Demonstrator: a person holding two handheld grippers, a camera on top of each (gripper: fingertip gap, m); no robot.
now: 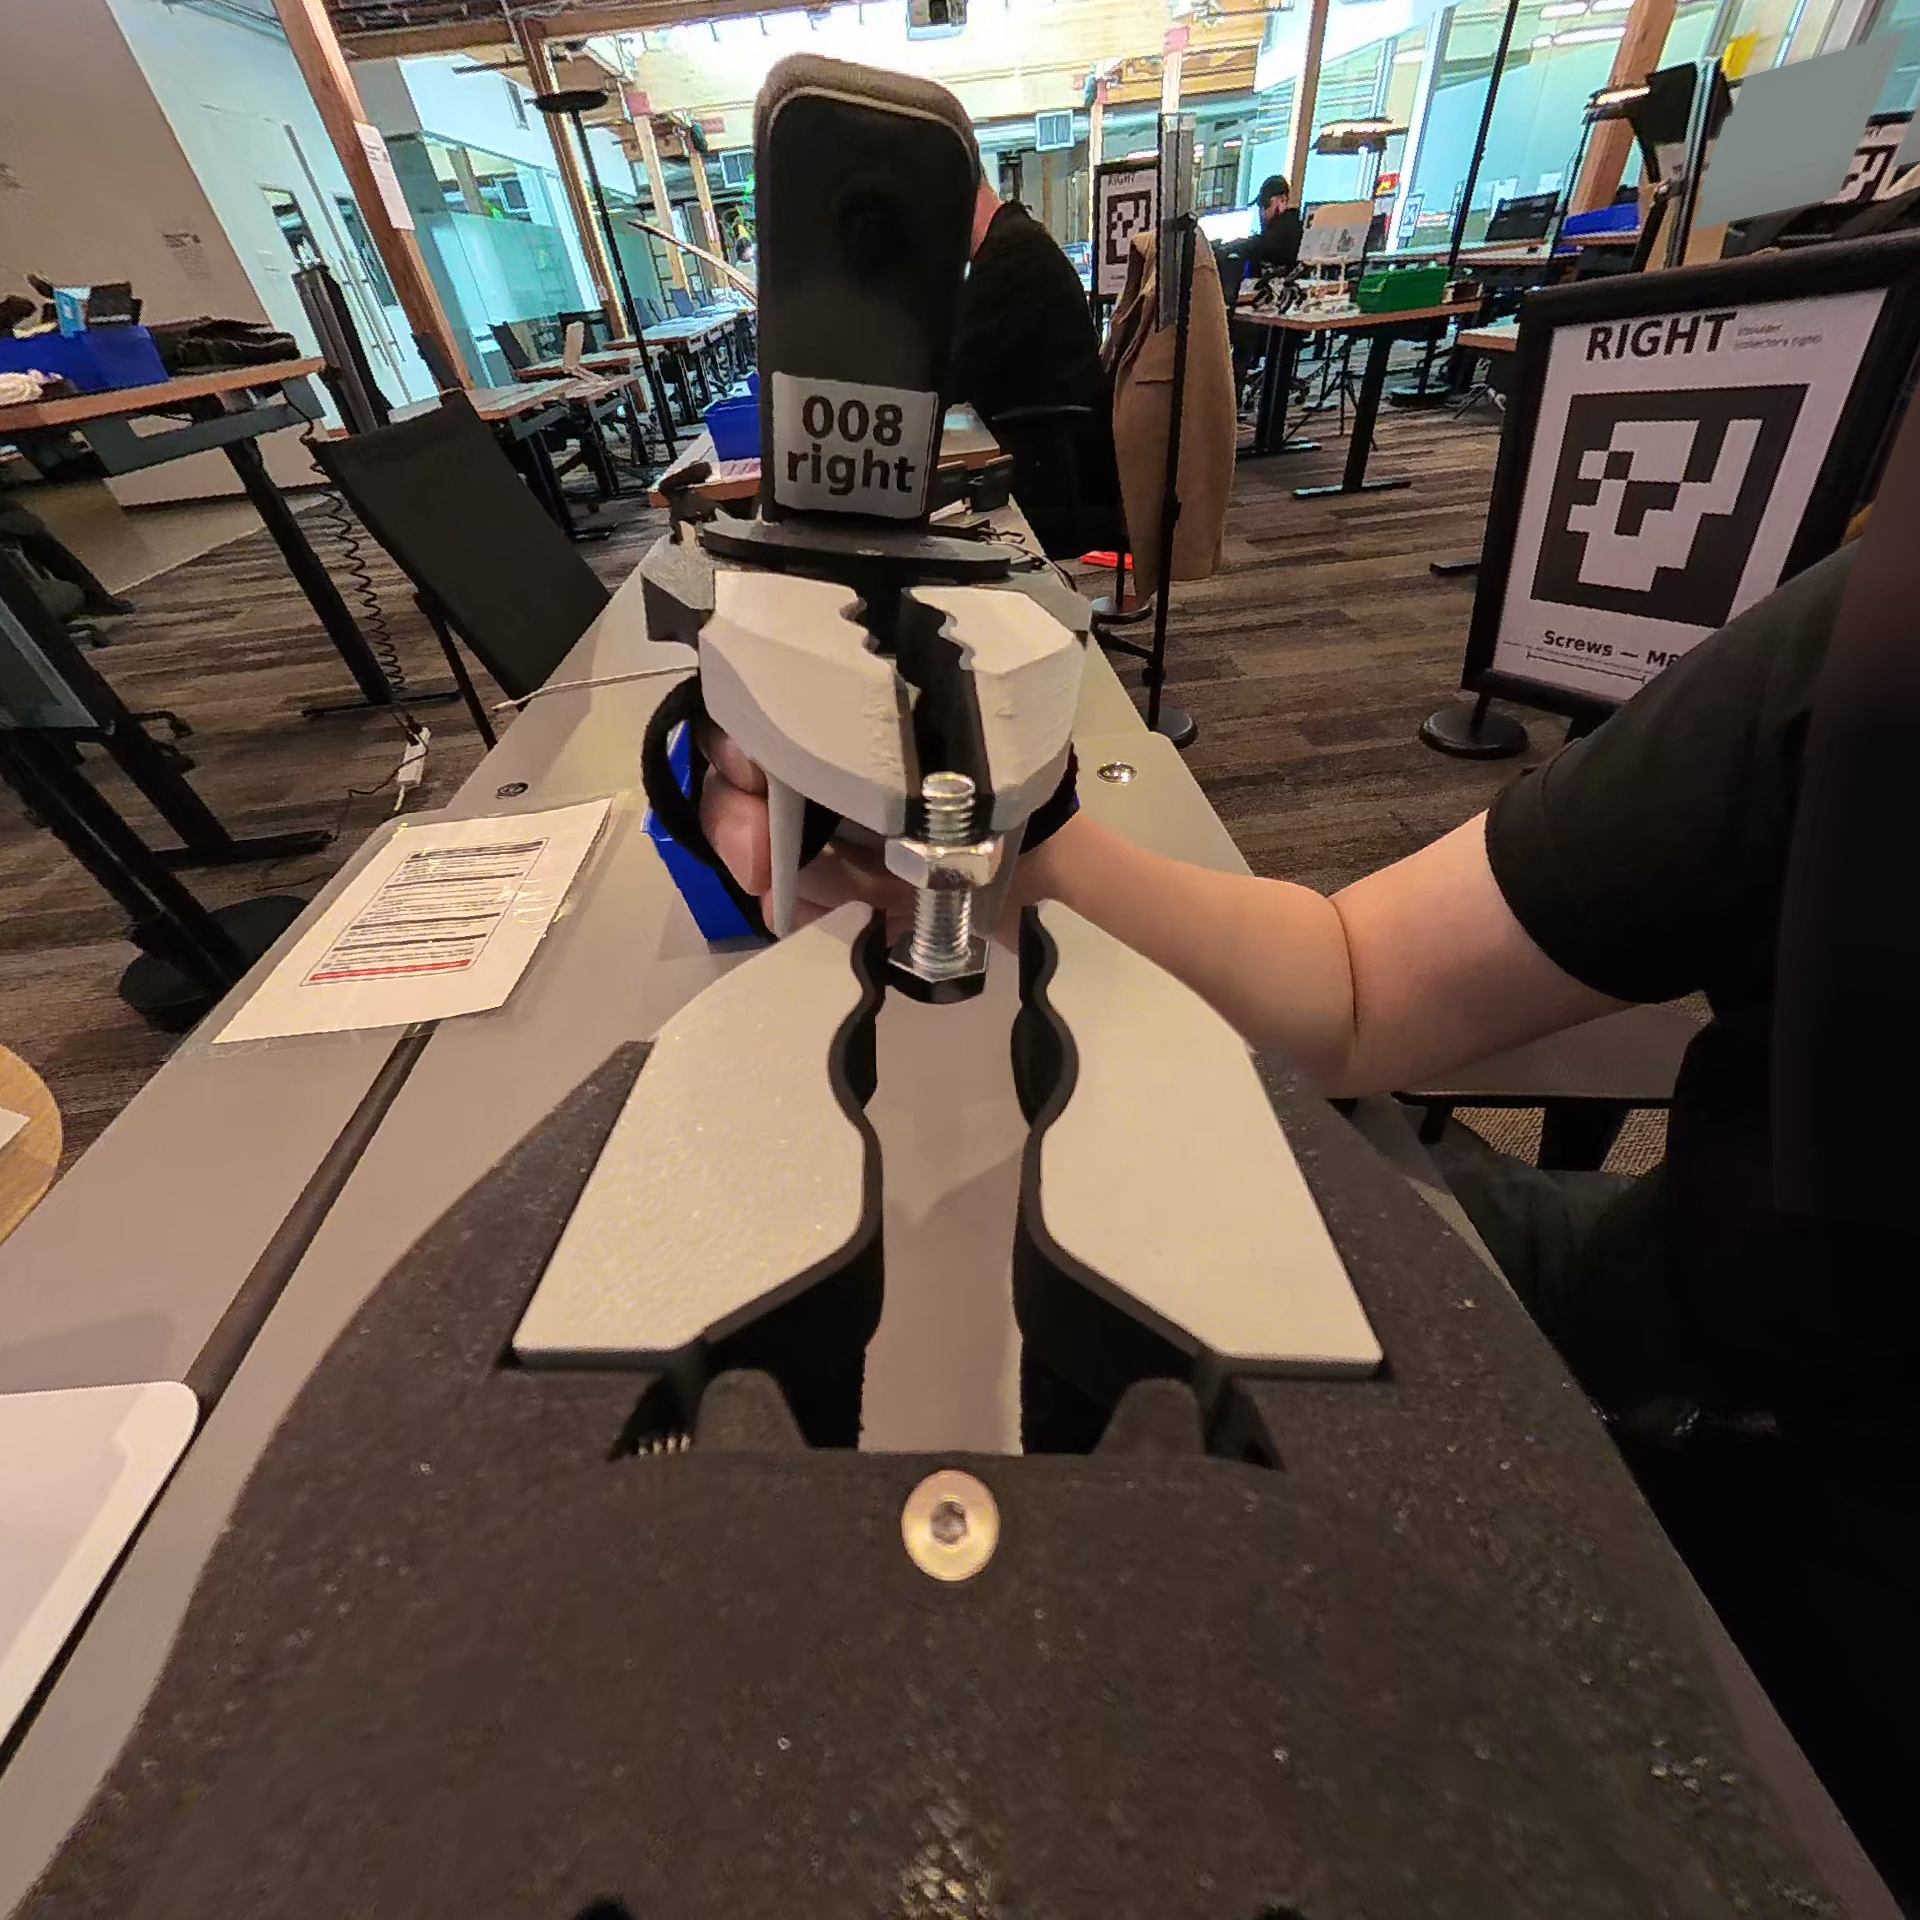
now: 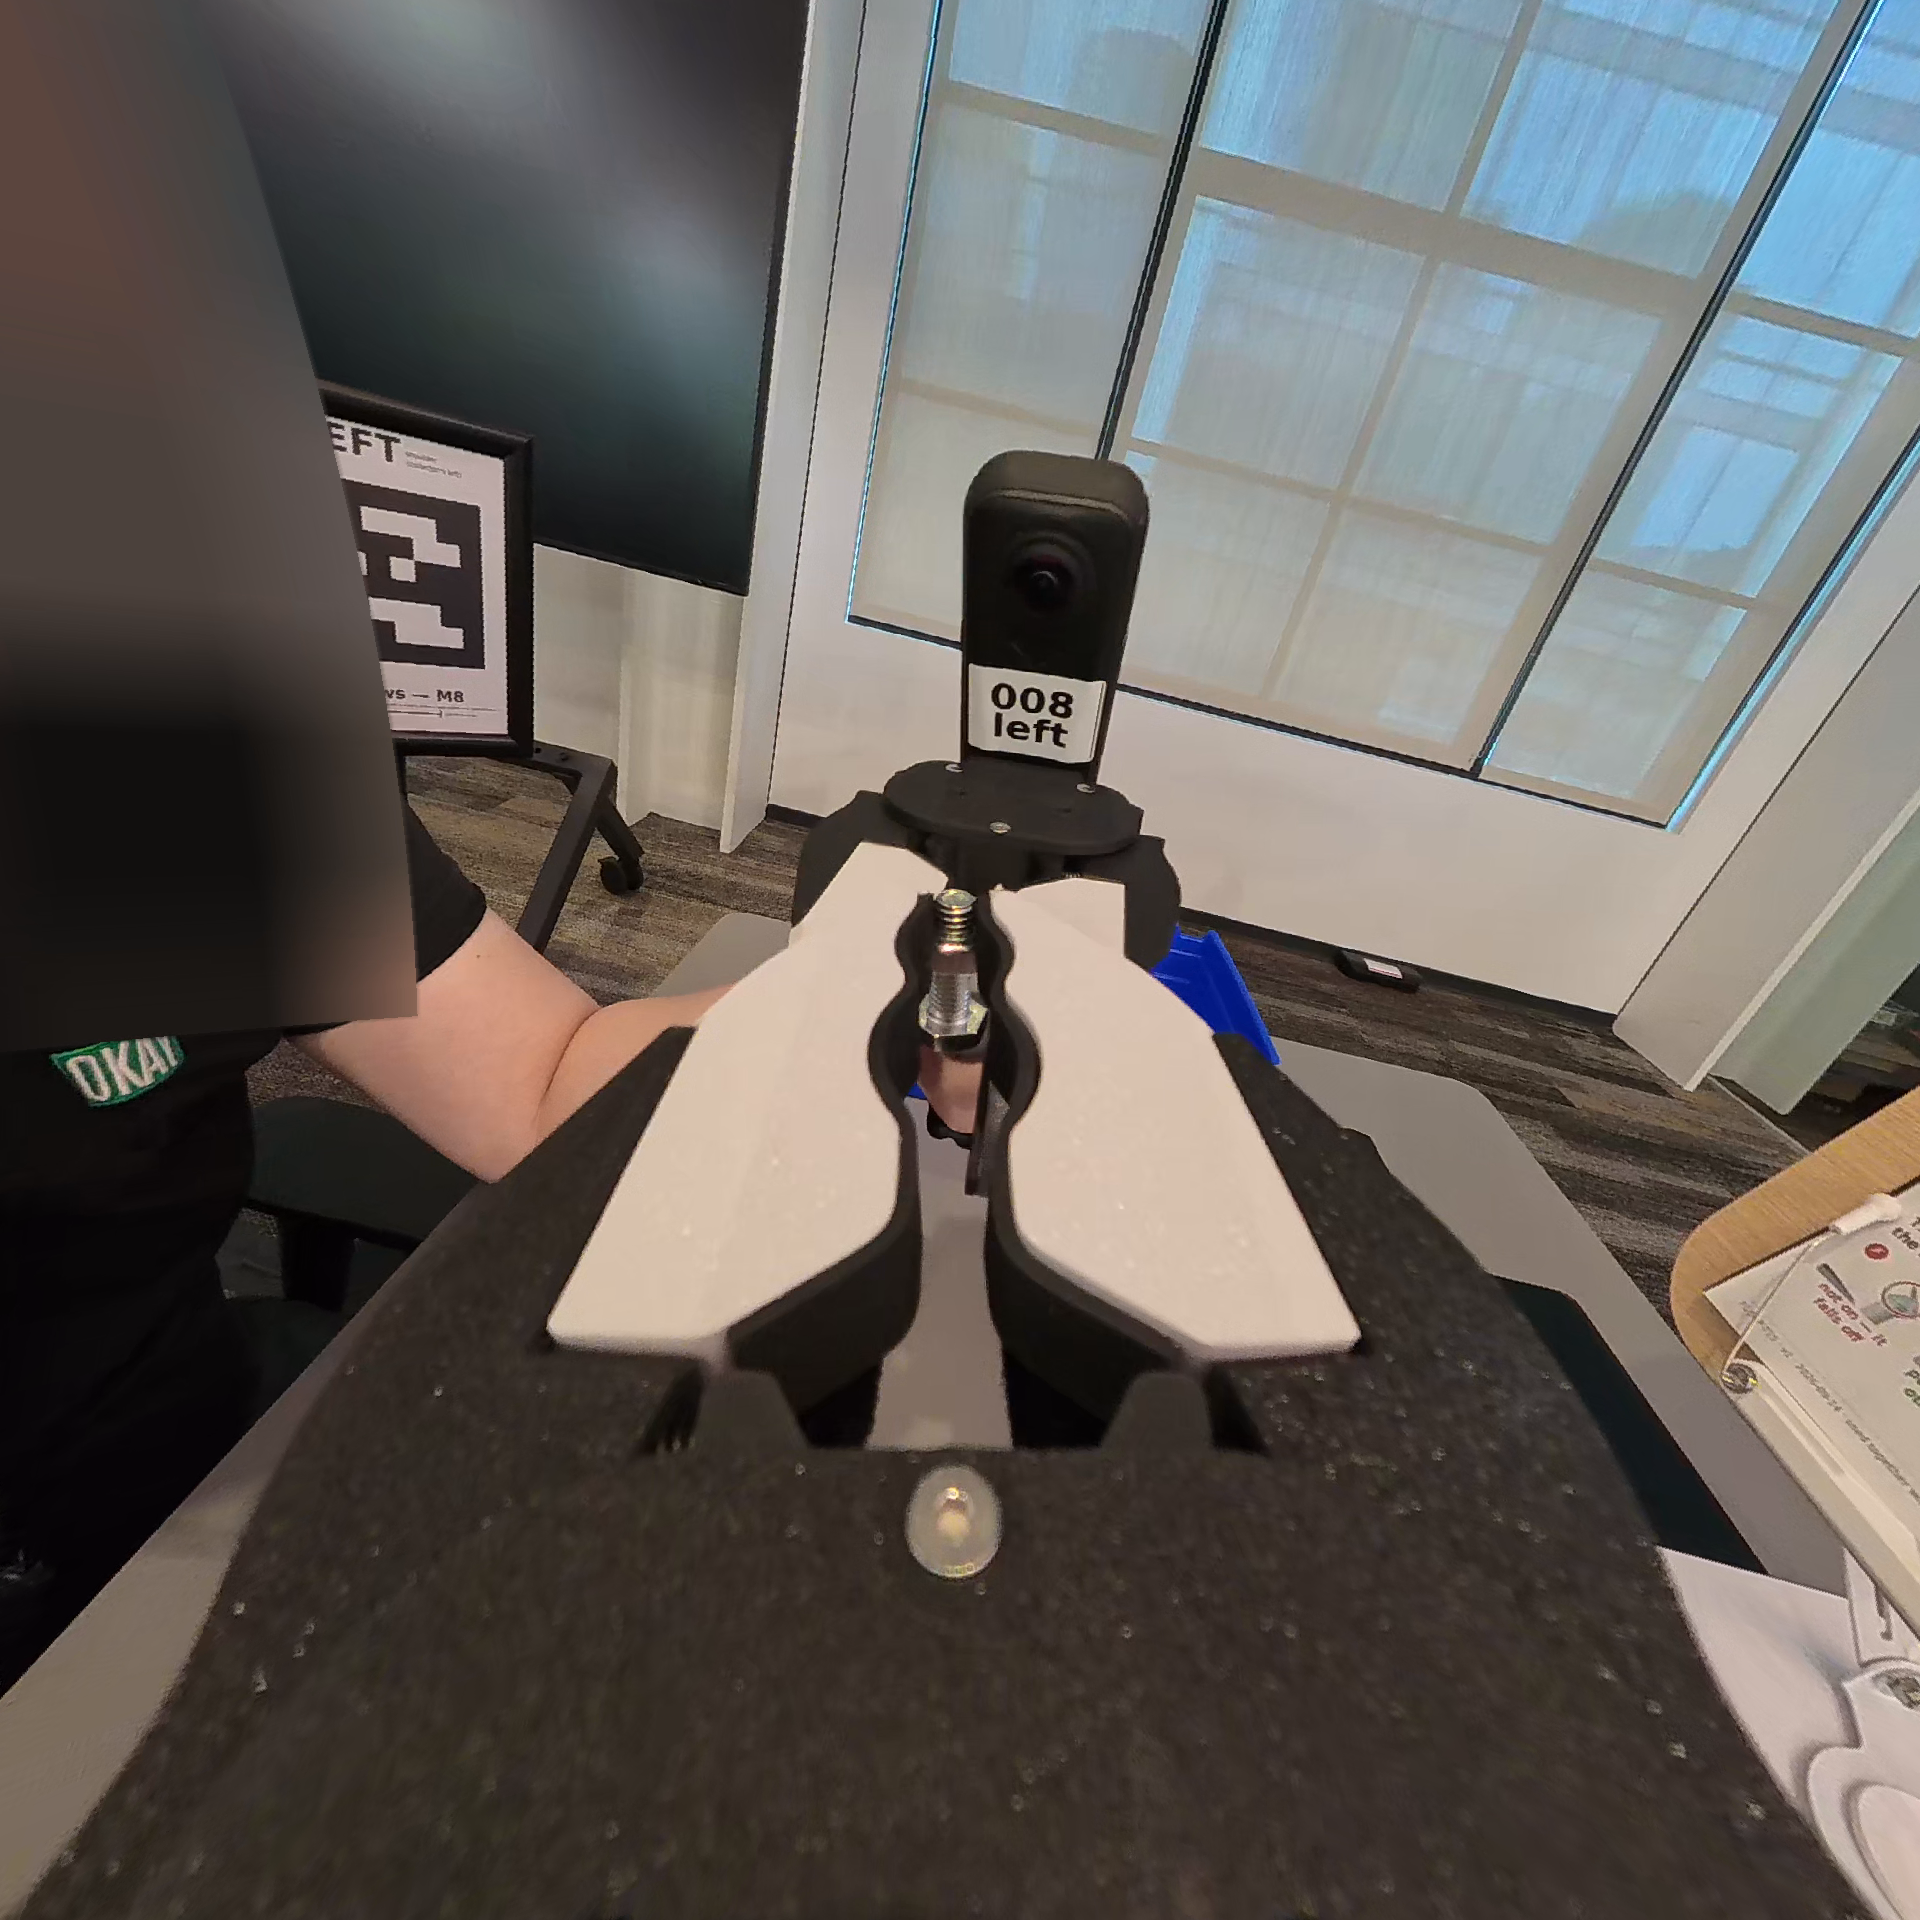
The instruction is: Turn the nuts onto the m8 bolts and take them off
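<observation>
Held in open air above the grey table (image 1: pixel 499 1122) edge, the left gripper (image 1: pixel 940 971) pinches the bolt (image 1: pixel 943 925) head – the right gripper (image 1: pixel 940 821), tip to tip, pinches the nut (image 1: pixel 940 860).

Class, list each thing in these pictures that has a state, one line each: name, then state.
bolt: held in the air between the two grippers.
nut: threaded partway along the bolt, bare thread on both sides.
left gripper: jaws shut on the bolt's head end.
right gripper: jaws shut on the nut.
sheet: lying flat on the table.
</observation>
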